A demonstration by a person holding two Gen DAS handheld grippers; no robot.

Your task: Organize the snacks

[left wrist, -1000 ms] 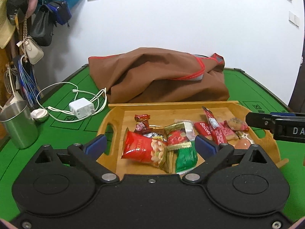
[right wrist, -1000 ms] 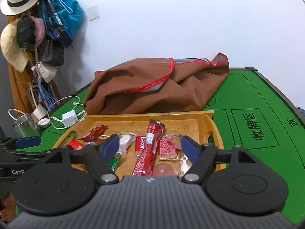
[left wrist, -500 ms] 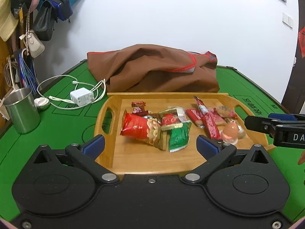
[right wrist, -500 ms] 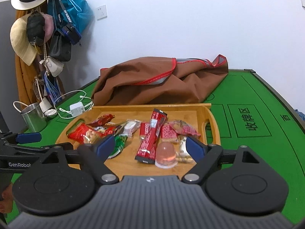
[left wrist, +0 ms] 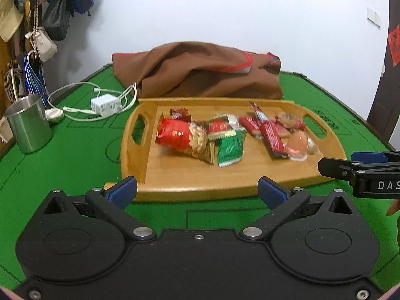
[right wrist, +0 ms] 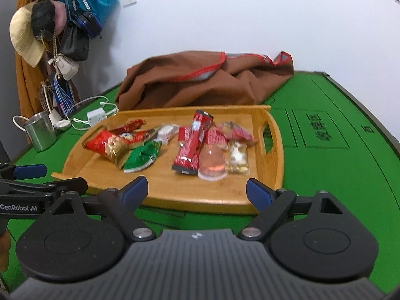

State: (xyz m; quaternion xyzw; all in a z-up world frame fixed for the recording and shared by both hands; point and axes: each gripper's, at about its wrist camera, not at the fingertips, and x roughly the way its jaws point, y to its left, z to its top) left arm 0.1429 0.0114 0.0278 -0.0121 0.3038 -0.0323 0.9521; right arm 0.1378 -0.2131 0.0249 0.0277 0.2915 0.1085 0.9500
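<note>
A wooden tray (left wrist: 175, 182) (right wrist: 175, 195) on the green table holds several snacks: a red peanut bag (left wrist: 181, 137) (right wrist: 105, 146), a green packet (left wrist: 230, 148) (right wrist: 140, 156), a long red biscuit bar (left wrist: 271, 133) (right wrist: 192, 145), a pink jelly cup (left wrist: 297, 143) (right wrist: 212, 163) and small red wrappers. My left gripper (left wrist: 197, 192) is open and empty, just short of the tray's near edge. My right gripper (right wrist: 197, 192) is open and empty, also at the near edge. Each gripper shows at the side of the other's view.
A brown cloth bag (left wrist: 200, 72) (right wrist: 205, 82) lies behind the tray. A steel cup (left wrist: 28, 122) (right wrist: 41, 131), a white charger with cable (left wrist: 106, 103) and a small round tin (left wrist: 53, 113) sit left. Bags and hats (right wrist: 50, 25) hang at the far left wall.
Both grippers have drawn back from over the tray toward the near table edge. The whole tray is now in view ahead of the fingers. Both stay open and empty.
</note>
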